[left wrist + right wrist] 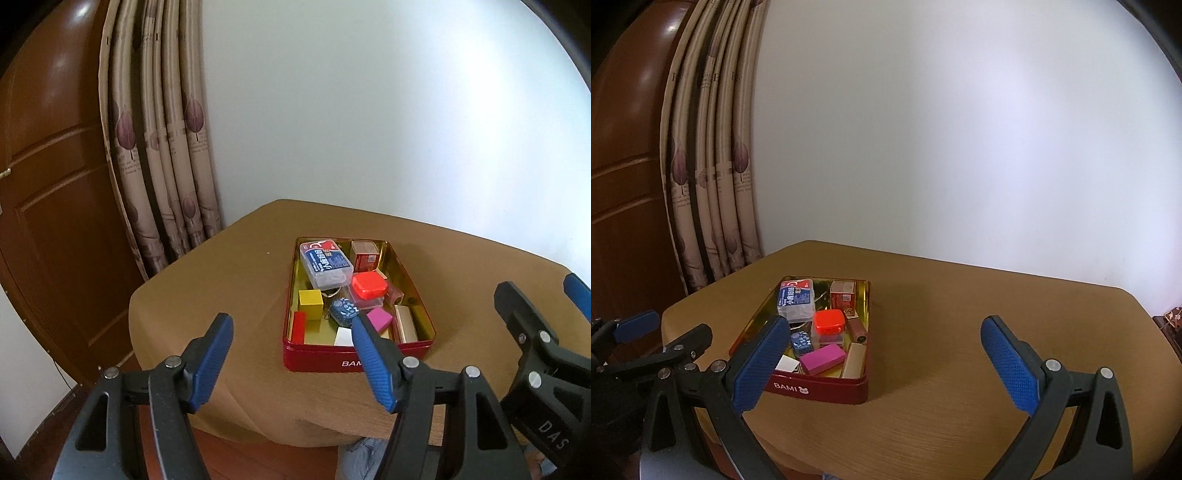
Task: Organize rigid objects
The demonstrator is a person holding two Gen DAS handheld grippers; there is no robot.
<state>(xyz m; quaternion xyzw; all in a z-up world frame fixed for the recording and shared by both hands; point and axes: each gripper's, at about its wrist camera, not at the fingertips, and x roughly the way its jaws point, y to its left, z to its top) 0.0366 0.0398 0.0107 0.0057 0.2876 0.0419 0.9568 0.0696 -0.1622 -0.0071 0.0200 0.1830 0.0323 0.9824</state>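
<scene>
A red tin [317,360] [827,389] marked BAMI stands on the brown table. It holds several small things: a clear box with a blue label [324,263] [796,297], a red carton [365,256], a red-lidded case [368,285] [829,320], a yellow cube [310,303], a magenta block [379,319] [823,357], a blue spotted keyring [343,312] and a gold case [405,325]. My left gripper [291,336] is open and empty, just in front of the tin. My right gripper [886,350] is open and empty, to the tin's right.
The round table [960,332] is covered in brown cloth. A curtain [162,140] and a wooden door [48,184] stand to the left, a white wall behind. The right gripper shows in the left wrist view [539,332]. The left gripper shows in the right wrist view [665,332].
</scene>
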